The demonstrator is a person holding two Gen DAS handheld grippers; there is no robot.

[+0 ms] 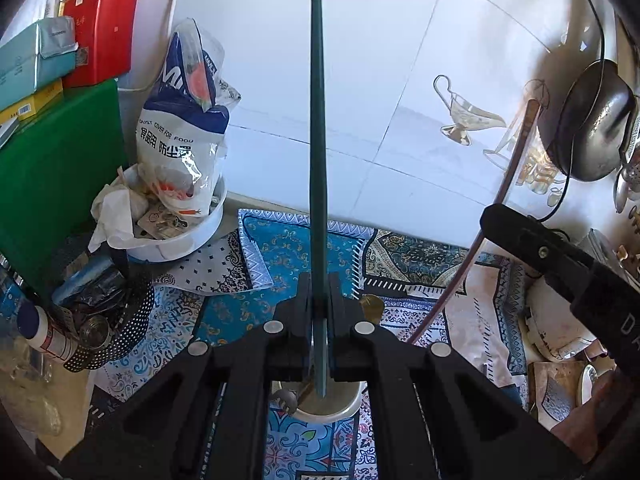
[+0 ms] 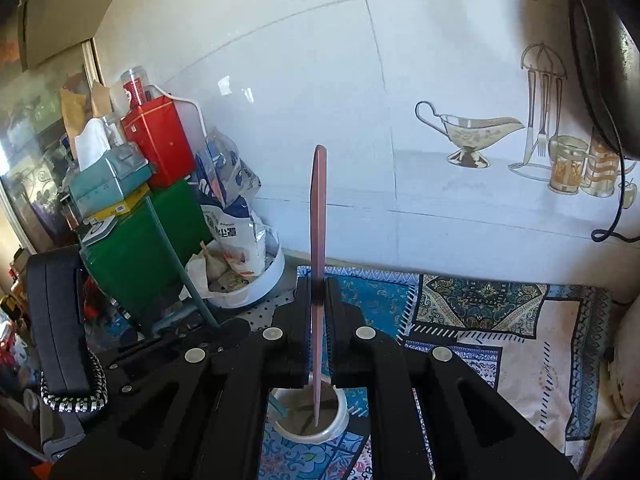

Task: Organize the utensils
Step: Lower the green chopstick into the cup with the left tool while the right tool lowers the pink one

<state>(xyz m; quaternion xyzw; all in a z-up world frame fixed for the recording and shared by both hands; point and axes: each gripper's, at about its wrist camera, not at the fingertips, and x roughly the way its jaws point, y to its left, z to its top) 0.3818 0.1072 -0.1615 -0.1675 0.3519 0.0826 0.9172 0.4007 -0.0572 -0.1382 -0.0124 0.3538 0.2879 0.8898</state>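
Observation:
My left gripper [image 1: 320, 280] is shut on a long dark green utensil handle [image 1: 318, 140]. The handle stands upright and its lower end hangs over a white cup [image 1: 348, 404]. My right gripper [image 2: 318, 284] is shut on a flat pink utensil [image 2: 319, 208], also upright. Its lower tip reaches down into the same white cup [image 2: 332, 426]. In the left wrist view the pink utensil [image 1: 504, 188] curves up at the right beside a black finger [image 1: 520, 232] of the right gripper. In the right wrist view the green utensil [image 2: 180, 264] slants at the left.
A patterned blue cloth [image 1: 280, 248] covers the counter under a white tiled wall. At the left are a white bowl [image 1: 200, 236] with a food bag and tissue, a green box [image 1: 60, 184], a red tin [image 1: 100, 28] and a perforated black basket [image 1: 120, 332]. A dark pan [image 1: 592, 120] hangs at right.

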